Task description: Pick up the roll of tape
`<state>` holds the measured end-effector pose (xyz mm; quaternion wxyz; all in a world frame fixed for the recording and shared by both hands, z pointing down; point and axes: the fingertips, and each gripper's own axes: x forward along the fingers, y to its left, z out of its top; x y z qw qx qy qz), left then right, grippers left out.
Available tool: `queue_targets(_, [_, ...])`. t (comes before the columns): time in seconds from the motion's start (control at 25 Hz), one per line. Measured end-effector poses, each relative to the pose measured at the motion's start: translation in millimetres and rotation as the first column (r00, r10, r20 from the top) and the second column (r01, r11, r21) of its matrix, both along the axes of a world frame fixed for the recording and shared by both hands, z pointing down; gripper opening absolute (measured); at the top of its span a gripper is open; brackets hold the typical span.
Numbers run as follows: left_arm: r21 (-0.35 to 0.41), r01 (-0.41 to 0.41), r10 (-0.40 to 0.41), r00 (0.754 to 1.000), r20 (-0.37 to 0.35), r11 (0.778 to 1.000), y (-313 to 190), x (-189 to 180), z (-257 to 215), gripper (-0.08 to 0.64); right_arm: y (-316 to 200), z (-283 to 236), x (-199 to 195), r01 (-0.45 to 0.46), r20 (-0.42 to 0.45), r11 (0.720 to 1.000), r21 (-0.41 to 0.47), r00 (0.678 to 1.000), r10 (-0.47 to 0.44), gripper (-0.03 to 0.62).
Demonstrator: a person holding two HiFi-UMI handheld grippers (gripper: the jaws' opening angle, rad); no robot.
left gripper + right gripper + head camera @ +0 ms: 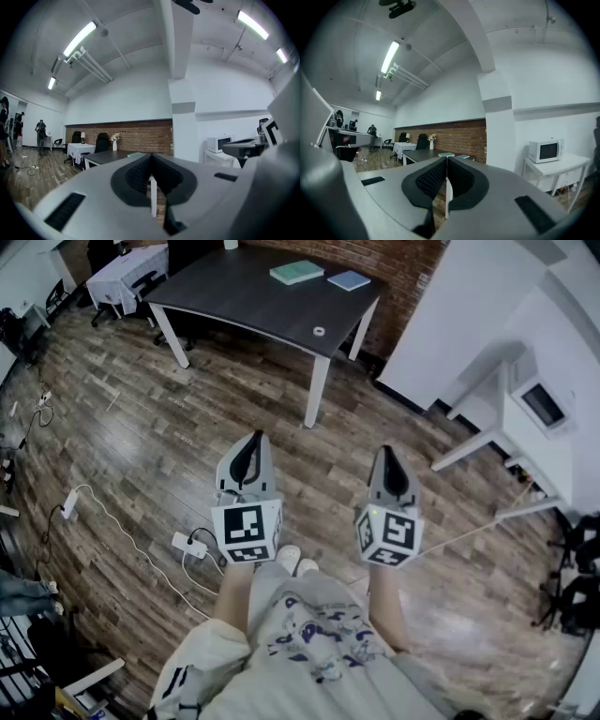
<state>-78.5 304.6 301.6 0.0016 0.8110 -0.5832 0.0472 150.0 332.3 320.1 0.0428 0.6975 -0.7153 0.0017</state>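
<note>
Room: wood floor (131, 427) lying below | left gripper (255, 441) and right gripper (385, 456) pointing level, jaws of both resting together, holding nothing | ahead: dark table (234, 296) standing well apart | roll of tape (319, 331) sitting near its front edge, ahead between both grippers | progress: nothing grasped; approaching, opening, gripping all remaining.

We held our left gripper (253, 442) and right gripper (387, 455) level, side by side out in front of us, each with its jaws pressed together.
</note>
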Motion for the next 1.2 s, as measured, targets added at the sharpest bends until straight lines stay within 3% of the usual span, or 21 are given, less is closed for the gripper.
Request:
queue_targets(0.48, [-0.001, -0.003, 0.003, 1.000, -0.005, 1.000, -13, -8, -1, 0.002, -12, 2, -6, -0.007, 0.012, 1.000, -0.001, 1.000, 0.007, 0.008])
queue_targets(1.2, [-0.013, -0.030, 0.030, 1.000, -0.001, 0.999, -76, -25, 12, 0.002, -67, 13, -32, 0.001, 0.002, 1.000, -0.002, 1.000, -0.001, 0.008])
